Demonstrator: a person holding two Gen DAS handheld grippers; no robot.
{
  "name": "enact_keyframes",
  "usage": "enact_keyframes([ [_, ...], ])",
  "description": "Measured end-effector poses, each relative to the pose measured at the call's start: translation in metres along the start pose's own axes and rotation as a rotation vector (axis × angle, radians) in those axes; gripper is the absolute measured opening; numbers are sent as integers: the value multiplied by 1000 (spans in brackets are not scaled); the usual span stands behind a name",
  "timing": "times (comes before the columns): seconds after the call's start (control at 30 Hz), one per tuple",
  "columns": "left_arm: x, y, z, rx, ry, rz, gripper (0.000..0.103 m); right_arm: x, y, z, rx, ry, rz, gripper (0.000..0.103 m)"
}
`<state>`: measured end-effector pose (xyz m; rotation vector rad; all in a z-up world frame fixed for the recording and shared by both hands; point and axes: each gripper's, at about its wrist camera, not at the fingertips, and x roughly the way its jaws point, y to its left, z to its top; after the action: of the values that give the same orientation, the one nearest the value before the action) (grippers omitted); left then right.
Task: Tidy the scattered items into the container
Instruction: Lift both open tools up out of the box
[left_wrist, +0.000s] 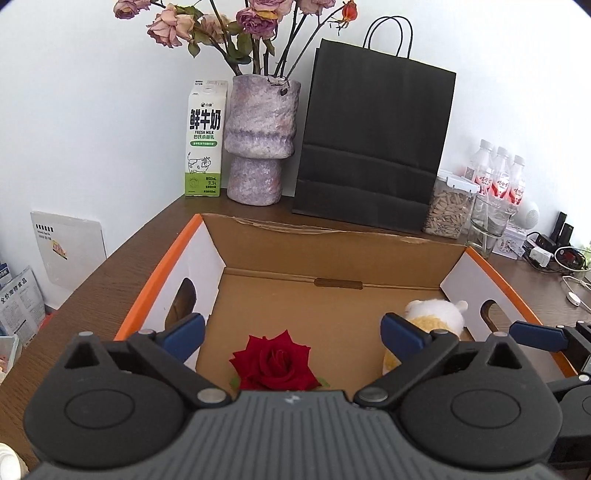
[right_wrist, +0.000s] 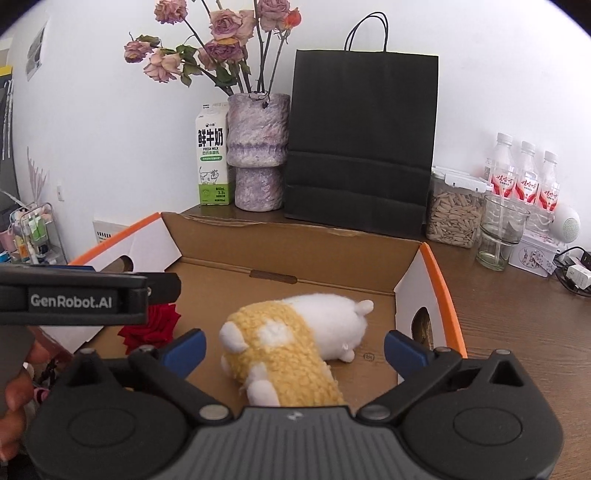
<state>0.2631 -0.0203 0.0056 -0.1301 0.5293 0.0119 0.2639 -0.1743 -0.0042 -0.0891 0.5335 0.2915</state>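
An open cardboard box (left_wrist: 332, 243) with orange rims stands on the wooden table; it also shows in the right wrist view (right_wrist: 295, 240). A red rose head (left_wrist: 275, 363) lies on its floor near the front left, partly seen in the right wrist view (right_wrist: 155, 326). A yellow-and-white plush toy (right_wrist: 291, 343) lies on the box floor at the right, its edge showing in the left wrist view (left_wrist: 439, 317). My left gripper (left_wrist: 293, 332) is open and empty above the rose. My right gripper (right_wrist: 295, 347) is open and empty above the plush.
Behind the box stand a milk carton (left_wrist: 205, 140), a purple vase (left_wrist: 260, 140) of dried roses, a black paper bag (left_wrist: 373, 140), a jar of seeds (right_wrist: 454, 210), a glass (right_wrist: 498, 232) and water bottles (right_wrist: 524, 173). Cables lie at the far right.
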Motion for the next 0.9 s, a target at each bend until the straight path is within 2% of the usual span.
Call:
enact_keyframes([
  [0.4,-2,1,0,-14,-7,-5,103,-11,-3,3,18,-30,-7,103],
  [0.9,-39,-9,15,-9,-97,-44,103,-44,10,19,-20,-107,-28,103],
])
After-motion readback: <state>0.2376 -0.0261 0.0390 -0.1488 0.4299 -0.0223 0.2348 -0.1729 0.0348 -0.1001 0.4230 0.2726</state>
